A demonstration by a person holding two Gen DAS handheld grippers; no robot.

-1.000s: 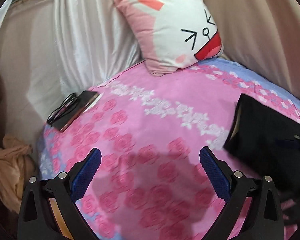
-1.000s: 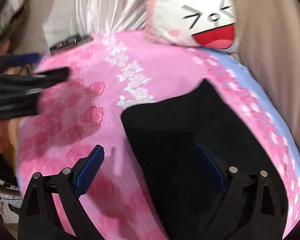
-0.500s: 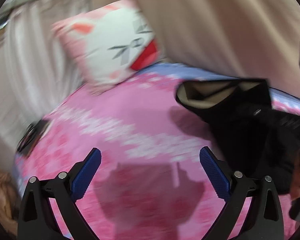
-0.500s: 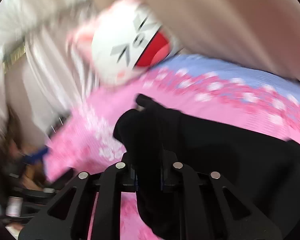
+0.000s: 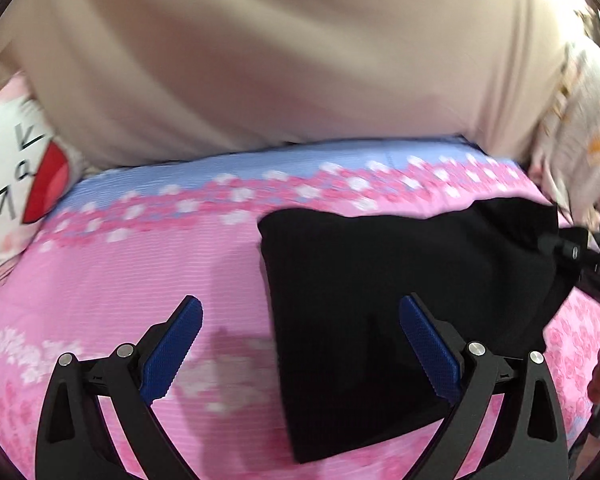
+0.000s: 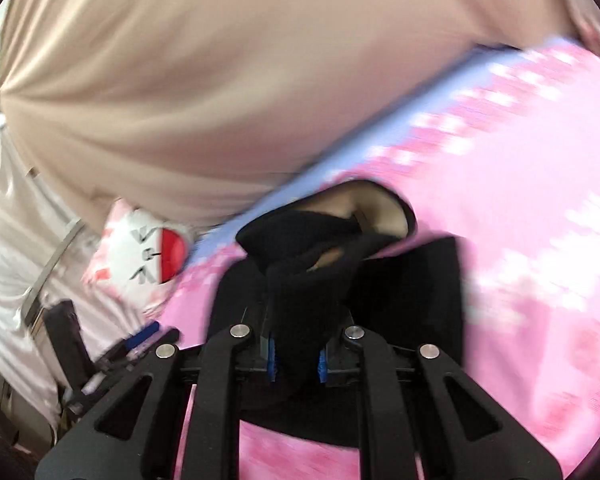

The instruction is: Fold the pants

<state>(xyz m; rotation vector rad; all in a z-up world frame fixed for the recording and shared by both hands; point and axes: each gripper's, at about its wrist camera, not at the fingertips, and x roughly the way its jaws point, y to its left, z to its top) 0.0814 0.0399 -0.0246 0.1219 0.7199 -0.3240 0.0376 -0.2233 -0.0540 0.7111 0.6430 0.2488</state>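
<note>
**Black pants lifted by one end on a flowered bed**

Pink rose-print bedsheet [image 5: 148, 264], edged with a blue band, covers the bed where I work, with a beige curtain [image 5: 280, 60] hanging behind it and a white cartoon-face pillow [image 5: 16, 172] at the far left. Lying on the sheet, towards the right side, are the black fabric pants [image 5: 400, 300], flat over most of their length.

My right claw [image 6: 294, 360] has just been closing, and its blue pads now pinch a bunched end of the black fabric; the cloth rises in a peak above the pads, showing a pale lining at an opening. I judge this hold is meant to carry that end across for a fold.

My left claw [image 5: 300, 344] hangs over the near edge of the pants with its blue pads spread wide and nothing between them pressed, one pad over the sheet and one over the cloth. It seems ready to pin or take the other part. Both views are blurred.
</note>
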